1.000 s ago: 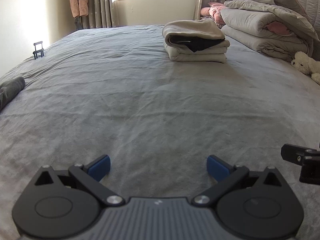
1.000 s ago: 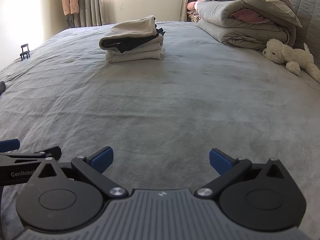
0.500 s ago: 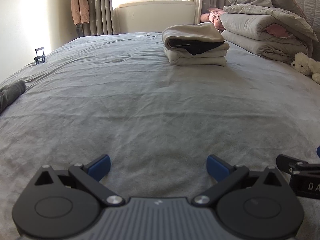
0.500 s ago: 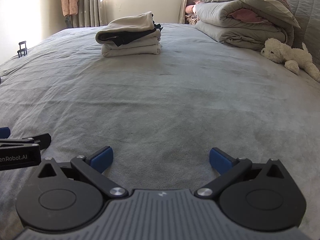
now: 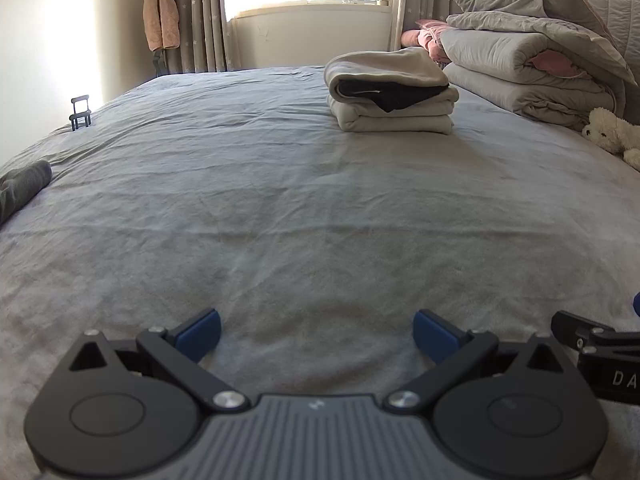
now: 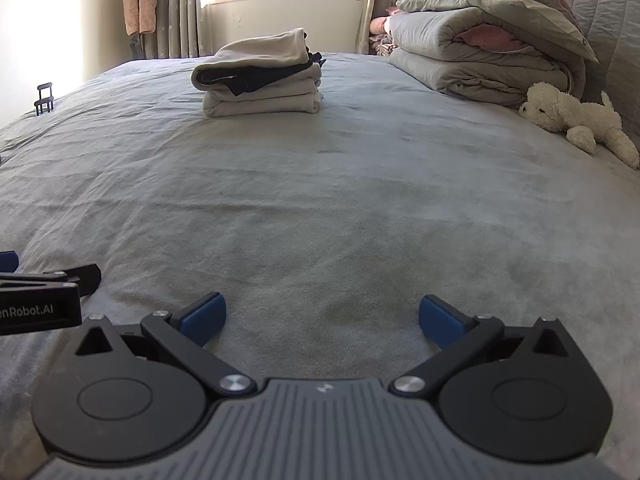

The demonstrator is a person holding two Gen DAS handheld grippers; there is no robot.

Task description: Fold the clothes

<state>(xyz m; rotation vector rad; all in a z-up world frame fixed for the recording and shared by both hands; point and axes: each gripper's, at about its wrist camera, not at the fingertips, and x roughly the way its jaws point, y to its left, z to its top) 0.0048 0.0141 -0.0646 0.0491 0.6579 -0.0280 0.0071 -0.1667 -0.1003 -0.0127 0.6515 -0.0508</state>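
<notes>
Both grippers, left [image 5: 316, 330] and right [image 6: 322, 314], fingers wide, empty over bed [image 5: 280, 200]. Risk: toppling folded stack [image 5: 390, 92] if approached carelessly.

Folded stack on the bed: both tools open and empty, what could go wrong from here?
1. The folded stack has a black garment poking out of its side; a clumsy nudge could undo it.
2. The left tool and right tool sit close together and could collide.
3. The grey garment lies at the bed edge, nearly out of view.

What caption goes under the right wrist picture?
Open right hand-held gripper over the gray bed, facing a stack of folded clothes and a white stuffed toy.
</notes>
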